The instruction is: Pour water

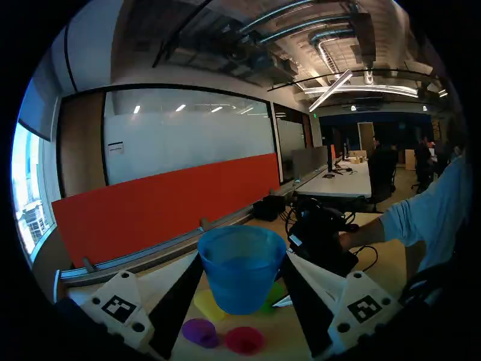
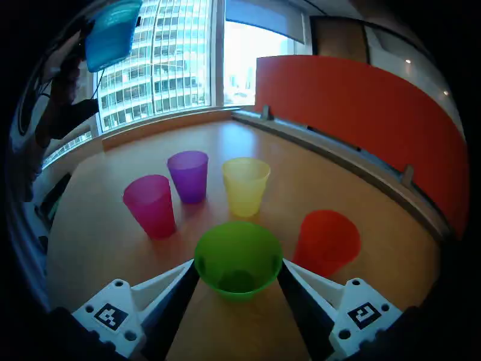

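Six cups in the right gripper view, one per colour: blue cup [image 2: 111, 33] at 11 o'clock, pink cup [image 2: 150, 204] and purple cup [image 2: 188, 174] at 9, yellow cup [image 2: 245, 185] at centre, green cup [image 2: 238, 259] at 6, red cup [image 2: 326, 240] at 4. Two grippers: left gripper [image 1: 242, 259], right gripper [image 2: 238, 265].

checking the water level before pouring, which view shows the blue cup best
The left gripper view: the blue cup is close and centred, with nearly its whole translucent wall visible. The right gripper view shows the cup small, raised at the top left edge.
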Motion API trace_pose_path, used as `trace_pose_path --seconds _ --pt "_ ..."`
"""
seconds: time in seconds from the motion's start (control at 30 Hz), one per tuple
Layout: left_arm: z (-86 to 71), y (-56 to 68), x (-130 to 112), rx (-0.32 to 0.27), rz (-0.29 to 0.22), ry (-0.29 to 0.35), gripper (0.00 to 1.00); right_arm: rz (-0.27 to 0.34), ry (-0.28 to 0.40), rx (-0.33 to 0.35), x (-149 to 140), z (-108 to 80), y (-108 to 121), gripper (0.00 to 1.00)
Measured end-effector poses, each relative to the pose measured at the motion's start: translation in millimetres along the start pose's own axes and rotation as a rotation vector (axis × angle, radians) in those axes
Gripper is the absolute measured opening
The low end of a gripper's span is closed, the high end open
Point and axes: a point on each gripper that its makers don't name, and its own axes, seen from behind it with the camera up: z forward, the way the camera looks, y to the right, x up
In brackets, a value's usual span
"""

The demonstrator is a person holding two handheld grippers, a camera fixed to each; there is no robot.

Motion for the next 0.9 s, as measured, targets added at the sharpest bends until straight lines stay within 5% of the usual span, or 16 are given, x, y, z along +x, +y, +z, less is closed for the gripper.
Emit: trace_pose_path --seconds 0.9 --pt "10.6 -8.7 -8 0.002 -0.032 -0.007 0.86 0.005 0.225 0.015 63 -47.0 -16 0.91"
